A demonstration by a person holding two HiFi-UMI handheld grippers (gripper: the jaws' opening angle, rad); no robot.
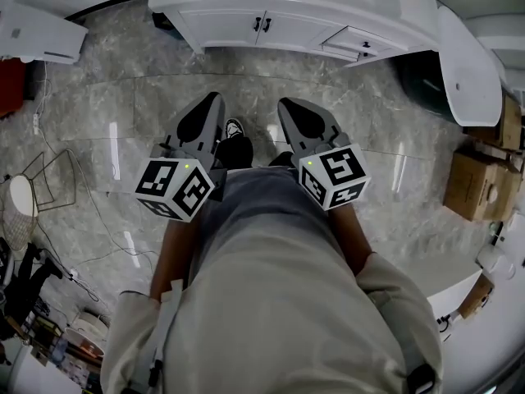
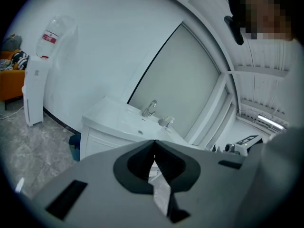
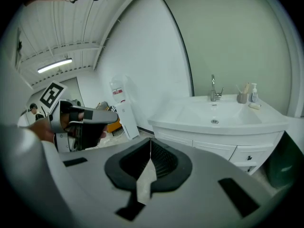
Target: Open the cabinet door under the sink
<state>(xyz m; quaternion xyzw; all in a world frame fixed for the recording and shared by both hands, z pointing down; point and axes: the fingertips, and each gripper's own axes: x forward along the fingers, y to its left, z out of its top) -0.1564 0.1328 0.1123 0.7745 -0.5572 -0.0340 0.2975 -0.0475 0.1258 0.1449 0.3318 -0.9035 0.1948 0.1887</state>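
Both grippers are pale grey plastic wedges. The left gripper (image 1: pixel 216 97) and the right gripper (image 1: pixel 283 102) each bear a black teardrop-shaped patch (image 1: pixel 199 120) just behind the fingers (image 3: pixel 164 161), whose inner faces are dark and ribbed. Farther back from the fingers, each carries a white cube (image 1: pixel 174 187) printed with black square markers and lit by a small green light (image 1: pixel 187 167). The person wears a light beige shirt (image 1: pixel 279 302), a grey strap (image 1: pixel 166 318) and a black-and-white shoe (image 1: pixel 234 128).

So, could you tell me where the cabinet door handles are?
In the head view, top centre: the black handles sit mid-front on the white cabinet, beyond the shoe.
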